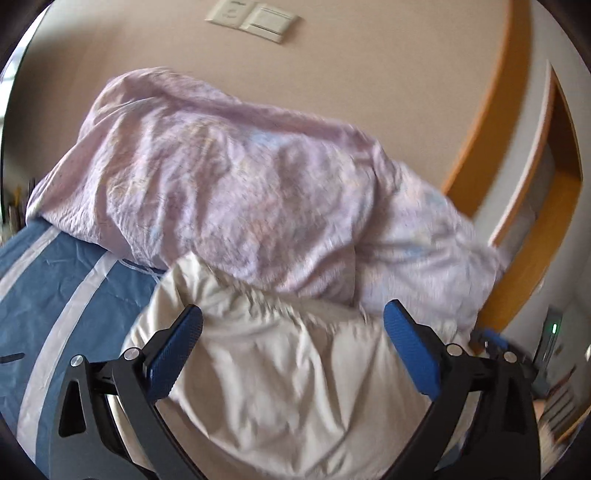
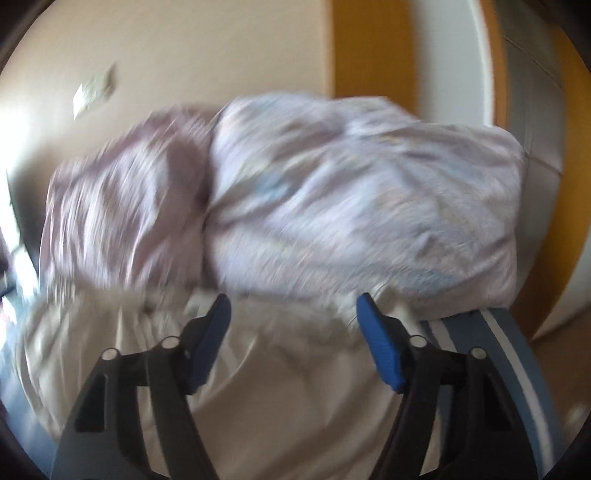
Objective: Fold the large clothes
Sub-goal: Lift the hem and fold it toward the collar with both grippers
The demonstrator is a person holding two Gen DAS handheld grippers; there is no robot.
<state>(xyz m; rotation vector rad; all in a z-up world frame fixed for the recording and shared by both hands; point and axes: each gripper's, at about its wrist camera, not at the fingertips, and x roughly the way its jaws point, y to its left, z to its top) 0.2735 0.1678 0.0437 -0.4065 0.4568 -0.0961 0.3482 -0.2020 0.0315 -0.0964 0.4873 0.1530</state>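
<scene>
A cream-white garment [image 1: 280,369] lies crumpled on a blue bed cover with white stripes [image 1: 55,280]. It also shows in the right wrist view [image 2: 288,387], blurred. My left gripper [image 1: 293,314] is open, its blue pads wide apart just above the garment, holding nothing. My right gripper [image 2: 293,301] is open too, pads apart over the garment's far edge. Behind the garment a bulky pale lilac quilt [image 1: 236,184] is heaped against the wall; it also shows in the right wrist view [image 2: 332,199].
A beige wall with a switch plate [image 1: 255,18] rises behind the bed. An orange-brown wooden door frame [image 1: 491,122] stands at the right. The blue cover's corner [image 2: 513,354] shows at the right, with floor beyond it.
</scene>
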